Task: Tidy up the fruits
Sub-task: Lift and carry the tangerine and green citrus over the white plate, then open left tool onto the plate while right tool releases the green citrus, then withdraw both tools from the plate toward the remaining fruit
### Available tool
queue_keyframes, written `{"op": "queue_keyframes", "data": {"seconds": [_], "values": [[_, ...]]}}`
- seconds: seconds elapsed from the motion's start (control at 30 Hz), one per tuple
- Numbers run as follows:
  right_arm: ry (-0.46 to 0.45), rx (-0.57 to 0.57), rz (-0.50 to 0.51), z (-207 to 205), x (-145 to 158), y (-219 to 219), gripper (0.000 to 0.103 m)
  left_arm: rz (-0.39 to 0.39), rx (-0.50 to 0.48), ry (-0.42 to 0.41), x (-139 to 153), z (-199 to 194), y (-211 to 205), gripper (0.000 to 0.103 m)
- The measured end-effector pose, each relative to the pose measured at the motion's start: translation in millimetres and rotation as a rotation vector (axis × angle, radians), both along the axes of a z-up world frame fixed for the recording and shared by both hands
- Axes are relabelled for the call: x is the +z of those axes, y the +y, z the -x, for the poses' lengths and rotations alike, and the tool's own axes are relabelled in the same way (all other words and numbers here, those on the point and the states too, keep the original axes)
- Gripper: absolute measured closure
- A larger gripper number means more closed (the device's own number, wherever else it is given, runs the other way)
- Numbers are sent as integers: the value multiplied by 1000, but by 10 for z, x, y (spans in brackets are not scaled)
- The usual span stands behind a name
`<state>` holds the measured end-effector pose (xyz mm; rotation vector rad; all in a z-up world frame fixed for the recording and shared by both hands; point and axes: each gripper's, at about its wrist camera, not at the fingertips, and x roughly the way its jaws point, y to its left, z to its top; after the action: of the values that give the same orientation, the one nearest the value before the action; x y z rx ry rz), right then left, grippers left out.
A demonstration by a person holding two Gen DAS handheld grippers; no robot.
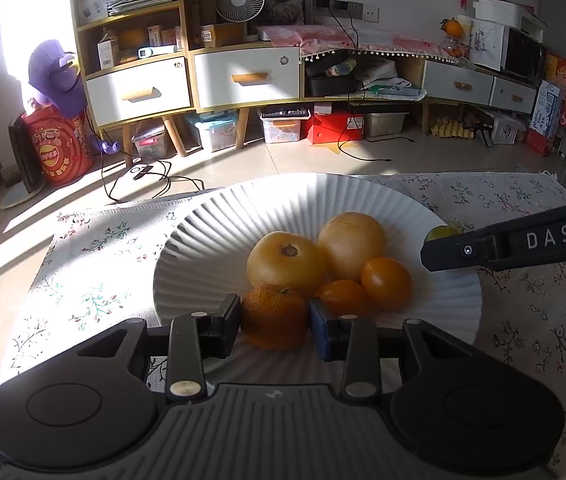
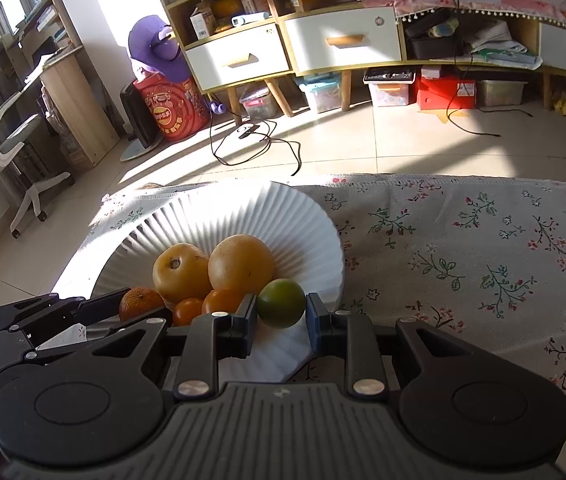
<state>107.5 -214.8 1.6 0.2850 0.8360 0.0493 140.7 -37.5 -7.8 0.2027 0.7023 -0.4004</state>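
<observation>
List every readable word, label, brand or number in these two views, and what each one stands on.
"DAS": white letters on the side of the right gripper, seen in the left wrist view.
Red drum by the shelf: round logo and characters, too blurred to read.
Boxes on the shelf and blue carton at right: print too small to read.

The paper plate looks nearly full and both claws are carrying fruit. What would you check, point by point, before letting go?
1. Left gripper clamped on the mandarin: ok.
2. Right gripper clamped on the green lime: ok.
3. Both fruits over the paper plate: mandarin ok; lime sits at the rim, cannot tell.
4. Free space on the plate beside the two big yellow fruits and two small orange tomatoes: ok, on the far side.
5. Grippers apart from each other: ok.
6. Fruit touching the plate: cannot tell.
</observation>
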Motion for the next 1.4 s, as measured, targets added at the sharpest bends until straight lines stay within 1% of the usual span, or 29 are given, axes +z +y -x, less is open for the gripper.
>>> {"op": "queue_keyframes", "data": {"seconds": [0.1, 0.23, 0.33, 0.47, 0.53, 0.63, 0.7, 0.77, 0.83, 0.9, 0.97, 1.03, 1.23, 1.4], "values": [[2, 3, 6, -16, 2, 25, 79, -5, -2, -3, 2, -10, -6, 78], [4, 3, 7, -13, 4, 37, 75, -8, 1, -8, -1, -13, -12, 75], [4, 1, 10, -11, 29, 42, 70, -9, 5, -9, 7, -7, -2, 69], [-1, 1, 19, 9, 80, 61, 64, -9, 5, -9, 42, 9, 14, 58], [-3, 3, 30, 31, 115, 76, 56, -9, 2, 0, 70, 14, 22, 55], [-12, 8, 41, 82, 174, 96, 50, -3, -3, 5, 110, 42, 44, 49], [-14, 9, 45, 119, 210, 110, 47, 1, -7, 4, 145, 90, 63, 40], [-18, 10, 51, 159, 243, 128, 44, 2, -15, 5, 172, 135, 79, 37], [-23, 11, 53, 208, 279, 140, 39, 3, -23, 10, 198, 197, 93, 34], [-24, 11, 46, 256, 304, 152, 37, 5, -26, 14, 217, 251, 112, 29], [-25, 11, 44, 296, 319, 176, 36, 6, -28, 21, 235, 308, 136, 26], [-26, 11, 50, 347, 338, 210, 32, 3, -27, 27, 250, 366, 163, 25], [-20, 22, 73, 502, 334, 300, 26, -5, -15, 38, 285, 475, 265, 21], [-17, 27, 86, 611, 316, 345, 21, -12, -10, 42, 288, 556, 333, 15]]}}
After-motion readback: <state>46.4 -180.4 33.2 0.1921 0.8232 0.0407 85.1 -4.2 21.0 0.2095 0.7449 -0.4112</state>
